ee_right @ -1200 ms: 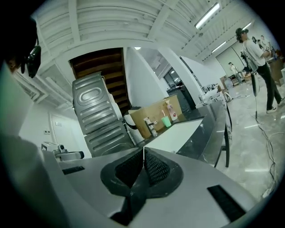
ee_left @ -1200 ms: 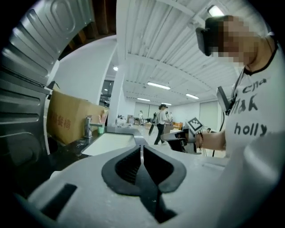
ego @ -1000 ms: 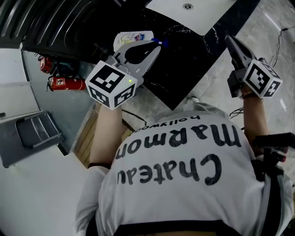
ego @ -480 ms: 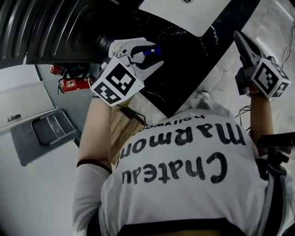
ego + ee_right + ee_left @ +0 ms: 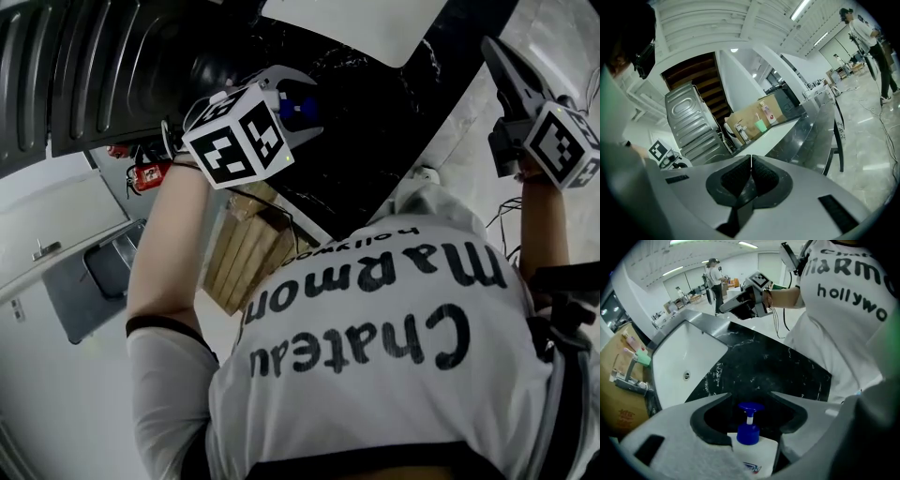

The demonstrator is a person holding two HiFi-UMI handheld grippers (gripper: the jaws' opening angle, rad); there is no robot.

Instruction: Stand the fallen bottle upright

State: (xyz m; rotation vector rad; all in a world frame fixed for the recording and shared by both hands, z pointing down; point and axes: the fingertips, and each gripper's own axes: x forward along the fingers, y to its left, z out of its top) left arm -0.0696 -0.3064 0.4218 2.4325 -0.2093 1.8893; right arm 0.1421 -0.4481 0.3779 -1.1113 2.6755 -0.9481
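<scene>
A white bottle (image 5: 753, 451) with a blue pump (image 5: 298, 105) sits over the black marble counter (image 5: 764, 366), between the jaws of my left gripper (image 5: 751, 394). That gripper points steeply down. Its jaws have just been opening, and the pads stand apart from the bottle's sides. In the head view the marker cube hides the bottle's body, so I cannot tell whether it lies or stands. My right gripper (image 5: 489, 45) hangs at the right, off the counter, with its pads (image 5: 751, 168) pressed together on nothing.
A white sink basin (image 5: 689, 362) with a faucet (image 5: 630, 380) is set into the counter beyond the bottle. A cardboard box (image 5: 618, 399) stands behind the faucet. A ribbed metal appliance (image 5: 84, 66) and a wooden pallet (image 5: 248, 248) lie to the left.
The left gripper has dropped and tipped downward over the bottle, and its jaws have spread. The bottle's white body, visible earlier, is now behind the cube. The right gripper drifted right.
</scene>
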